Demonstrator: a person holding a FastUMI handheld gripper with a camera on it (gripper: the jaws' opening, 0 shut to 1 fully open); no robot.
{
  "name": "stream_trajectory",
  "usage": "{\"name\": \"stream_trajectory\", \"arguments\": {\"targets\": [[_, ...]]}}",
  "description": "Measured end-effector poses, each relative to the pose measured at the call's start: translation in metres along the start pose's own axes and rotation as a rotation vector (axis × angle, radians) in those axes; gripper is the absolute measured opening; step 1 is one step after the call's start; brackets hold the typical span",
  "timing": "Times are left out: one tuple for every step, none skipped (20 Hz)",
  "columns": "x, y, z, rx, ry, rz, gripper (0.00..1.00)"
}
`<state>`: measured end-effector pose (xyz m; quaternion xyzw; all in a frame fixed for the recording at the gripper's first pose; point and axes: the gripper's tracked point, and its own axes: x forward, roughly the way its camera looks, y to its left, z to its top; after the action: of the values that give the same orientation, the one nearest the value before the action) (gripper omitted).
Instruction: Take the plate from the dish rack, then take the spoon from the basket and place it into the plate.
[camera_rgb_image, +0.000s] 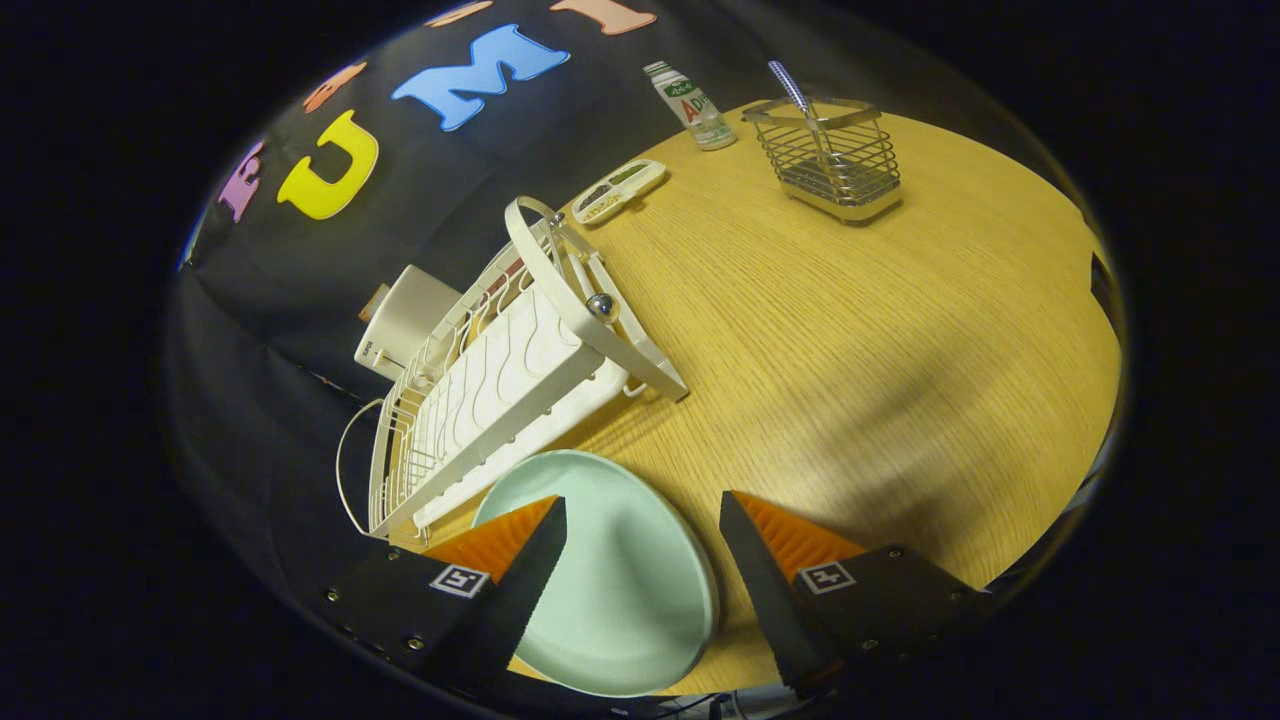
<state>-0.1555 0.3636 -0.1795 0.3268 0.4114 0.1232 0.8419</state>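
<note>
A pale green plate (625, 580) lies flat on the wooden table (900, 330), just in front of the white dish rack (500, 385). My gripper (640, 498) hovers over the plate with its fingers wide open; the left finger covers the plate's left rim and the right finger stands just off its right rim. Nothing is held between them. Far beyond the fingers, a wire basket (840, 165) stands on the table with the spoon (792, 90) upright in it, handle sticking out.
A small plastic bottle (697, 105) and a flat white case (618, 190) sit at the table's far edge, left of the basket. A white box (405, 315) stands behind the dish rack against the black cloth. Bare wood spans the stretch between plate and basket.
</note>
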Motion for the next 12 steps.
{"name": "stream_trajectory", "arguments": {"targets": [[-0.001,-0.001,0.002,0.003,-0.007,-0.005,0.96],[-0.002,-0.004,0.003,-0.003,-0.018,-0.019,0.97],[-0.004,-0.009,0.007,-0.016,-0.035,-0.040,0.97],[-0.011,-0.013,0.013,-0.033,-0.061,-0.069,0.99],[-0.020,-0.019,0.025,-0.050,-0.096,-0.105,0.99],[-0.030,-0.027,0.037,-0.070,-0.139,-0.146,0.99],[-0.041,-0.031,0.054,-0.087,-0.183,-0.181,0.99],[-0.051,-0.033,0.069,-0.102,-0.223,-0.214,0.98],[-0.062,-0.035,0.087,-0.119,-0.263,-0.243,0.98],[-0.071,-0.037,0.107,-0.137,-0.302,-0.274,0.99],[-0.079,-0.041,0.129,-0.157,-0.339,-0.313,0.98],[-0.084,-0.046,0.150,-0.175,-0.376,-0.356,0.98]]}}
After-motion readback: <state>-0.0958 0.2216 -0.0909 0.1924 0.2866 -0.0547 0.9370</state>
